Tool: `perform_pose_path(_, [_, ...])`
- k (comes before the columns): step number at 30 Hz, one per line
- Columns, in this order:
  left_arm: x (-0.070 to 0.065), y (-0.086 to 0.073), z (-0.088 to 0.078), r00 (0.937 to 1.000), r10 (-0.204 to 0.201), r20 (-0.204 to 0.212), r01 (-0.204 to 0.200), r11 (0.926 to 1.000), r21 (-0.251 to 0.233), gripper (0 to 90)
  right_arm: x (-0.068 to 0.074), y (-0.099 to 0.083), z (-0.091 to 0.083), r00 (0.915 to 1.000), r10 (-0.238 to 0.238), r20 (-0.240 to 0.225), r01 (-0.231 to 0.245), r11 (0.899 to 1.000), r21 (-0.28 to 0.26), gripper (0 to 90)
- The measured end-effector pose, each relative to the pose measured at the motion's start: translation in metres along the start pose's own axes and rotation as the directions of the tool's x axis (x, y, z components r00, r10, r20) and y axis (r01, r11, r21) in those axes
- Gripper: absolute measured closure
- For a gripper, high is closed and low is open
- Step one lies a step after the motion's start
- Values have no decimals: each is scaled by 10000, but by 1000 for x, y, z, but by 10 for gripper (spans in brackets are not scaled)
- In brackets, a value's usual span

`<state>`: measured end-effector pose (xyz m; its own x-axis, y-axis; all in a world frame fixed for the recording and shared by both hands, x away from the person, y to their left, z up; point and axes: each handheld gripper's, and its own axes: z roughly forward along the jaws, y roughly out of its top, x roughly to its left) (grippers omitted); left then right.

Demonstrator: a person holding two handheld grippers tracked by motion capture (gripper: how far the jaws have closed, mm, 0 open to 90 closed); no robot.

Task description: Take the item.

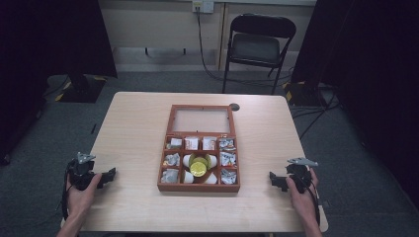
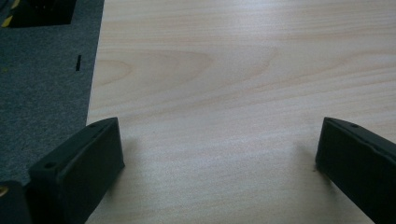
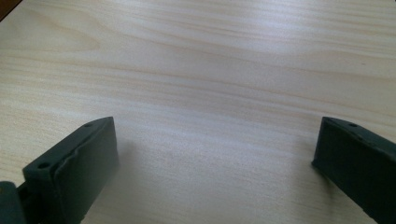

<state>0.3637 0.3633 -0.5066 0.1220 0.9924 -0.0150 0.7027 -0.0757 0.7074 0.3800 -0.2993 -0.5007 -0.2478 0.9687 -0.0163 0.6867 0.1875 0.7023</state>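
A brown wooden box (image 1: 199,186) with its glass lid (image 1: 201,120) laid open behind it sits in the middle of the light wooden table (image 1: 133,128). Small compartments hold wrapped packets (image 1: 172,159) and white pods around a round yellow item (image 1: 198,168). My left gripper (image 1: 109,174) rests near the table's left front edge, held by a hand. In the left gripper view its jaws stand wide apart over bare wood, so the left gripper (image 2: 219,140) is open. My right gripper (image 1: 273,178) sits at the right front, and the right gripper (image 3: 215,140) is open over bare wood too.
A black folding chair (image 1: 257,44) stands behind the table by the wall. Cables (image 1: 207,64) run along the grey carpet. Dark curtains hang at both sides. A small dark round spot (image 1: 234,106) lies on the table behind the box.
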Motion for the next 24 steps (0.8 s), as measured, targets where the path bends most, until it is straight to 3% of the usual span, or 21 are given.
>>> perform_pose_path(6, [-2, 2, -5, 9995, 239, 191, -238, 9997, -17, 166, 0, 0, 0, 10000, 3, 0, -3, 10000, 1, 0])
perform_pose_path(18, [-6, 5, -10, 9976, 290, 632, -274, 9993, -260, 185, 0, 0, 0, 10000, 1, 0, -1, 10000, 1, 0])
perform_pose_path(24, [-16, 10, -17, 9916, 819, 1002, -755, 9949, -665, 205, 0, 0, 0, 10000, 7, 2, -7, 10000, 5, 0])
